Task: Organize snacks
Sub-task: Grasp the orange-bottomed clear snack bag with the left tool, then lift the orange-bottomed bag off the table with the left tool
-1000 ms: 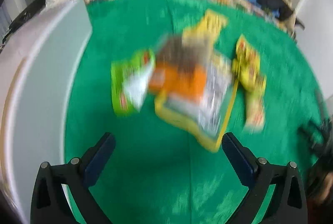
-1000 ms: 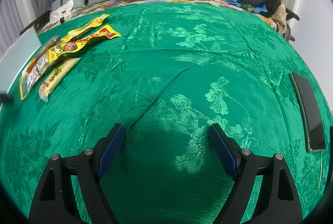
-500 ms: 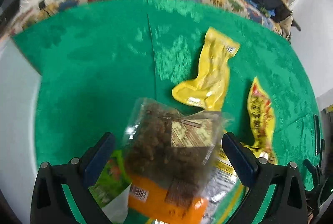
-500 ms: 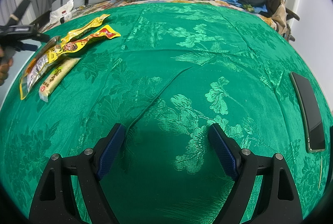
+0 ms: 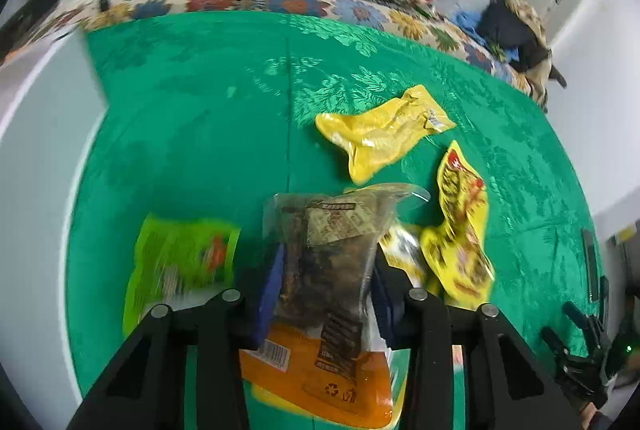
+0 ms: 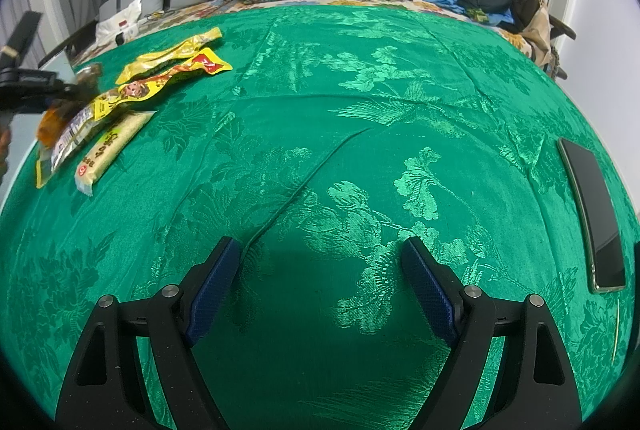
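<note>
Left gripper [image 5: 326, 270] has just closed. A second ago its fingers stood wide apart over the snack pile; now both blue pads pinch the clear bag [image 5: 332, 254] of dark brown pieces, orange at its lower end. The bag stands up between the fingers, its top edge free above them. In that same second the left view swung in over the pile, and the bag went from lying under the open fingers to sitting squeezed between them.

Around the grip, on the green cloth [image 5: 200, 134]: a green packet [image 5: 180, 266] just left of the gripper, blurred; a yellow pouch [image 5: 380, 130] beyond, apart from the rest; a yellow-and-red pouch [image 5: 460, 222] to the right; a silver-and-yellow packet [image 5: 400, 250] partly hidden behind the bag.

Right gripper [image 6: 320, 286] has not changed: fingers spread, nothing between them, hanging over bare cloth well away from the pile. Its view shows the left gripper at the far left edge with the bag in it. A dark phone [image 6: 592, 214] lies at the cloth's right edge.

Judgement: first pick secured. The grab phase for this bag looks done; what remains is carrying it to wherever snacks get grouped. No container or sorted row shows yet. The bag is soft and held mid-body, so it may sag or slip when lifted.
</note>
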{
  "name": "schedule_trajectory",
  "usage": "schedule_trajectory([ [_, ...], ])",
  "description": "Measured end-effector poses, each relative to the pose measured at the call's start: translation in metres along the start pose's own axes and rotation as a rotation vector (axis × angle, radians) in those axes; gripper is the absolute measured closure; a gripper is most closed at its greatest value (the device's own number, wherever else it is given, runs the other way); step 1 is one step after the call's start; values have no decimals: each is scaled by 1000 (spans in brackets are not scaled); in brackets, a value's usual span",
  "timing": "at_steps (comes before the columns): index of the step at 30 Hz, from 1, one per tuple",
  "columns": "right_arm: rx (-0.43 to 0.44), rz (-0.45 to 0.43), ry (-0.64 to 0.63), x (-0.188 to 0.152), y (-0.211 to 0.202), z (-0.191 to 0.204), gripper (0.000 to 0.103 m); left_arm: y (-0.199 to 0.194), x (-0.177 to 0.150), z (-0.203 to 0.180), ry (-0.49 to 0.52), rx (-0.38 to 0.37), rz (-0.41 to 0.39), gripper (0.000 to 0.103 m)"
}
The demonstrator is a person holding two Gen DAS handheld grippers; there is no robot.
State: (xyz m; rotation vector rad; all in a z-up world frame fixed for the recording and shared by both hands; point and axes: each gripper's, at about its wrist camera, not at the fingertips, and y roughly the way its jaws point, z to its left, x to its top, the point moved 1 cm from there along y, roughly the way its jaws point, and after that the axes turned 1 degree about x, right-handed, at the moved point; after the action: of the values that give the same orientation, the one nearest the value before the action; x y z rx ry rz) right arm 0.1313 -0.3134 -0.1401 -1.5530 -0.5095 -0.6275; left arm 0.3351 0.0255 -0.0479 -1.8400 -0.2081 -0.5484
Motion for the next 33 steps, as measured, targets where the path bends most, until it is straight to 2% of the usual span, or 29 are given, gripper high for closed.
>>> schedule_trajectory([
  [3,0,0,0,0,0,0,17,-14,-30,-4,38,48,10,65],
  [5,0,0,0,0,0,0,17,-27,-62,-15,113,84,19,66],
  [11,0,0,0,0,0,0,17,-58,-128,-36,195,102,39,63],
  [13,0,0,0,0,0,0,17,-62,-144,-37,213,126,53,44],
  [14,0,0,0,0,0,0,17,-62,-149,-35,213,123,66,27],
  [15,0,0,0,0,0,0,17,-63,-152,-34,214,126,65,21],
  [17,0,0,0,0,0,0,17,-65,-154,-29,226,125,58,21],
  [20,0,0,0,0,0,0,17,-56,-153,-23,224,90,114,18],
  [24,0,0,0,0,0,0,17,-44,-154,-23,282,144,120,17],
  [26,0,0,0,0,0,-1,17,-36,-153,-20,289,162,107,7],
  [28,0,0,0,0,0,0,17,-33,-149,-9,232,183,86,4],
  [33,0,0,0,0,0,0,17,-33,-148,27,-93,340,60,0],
])
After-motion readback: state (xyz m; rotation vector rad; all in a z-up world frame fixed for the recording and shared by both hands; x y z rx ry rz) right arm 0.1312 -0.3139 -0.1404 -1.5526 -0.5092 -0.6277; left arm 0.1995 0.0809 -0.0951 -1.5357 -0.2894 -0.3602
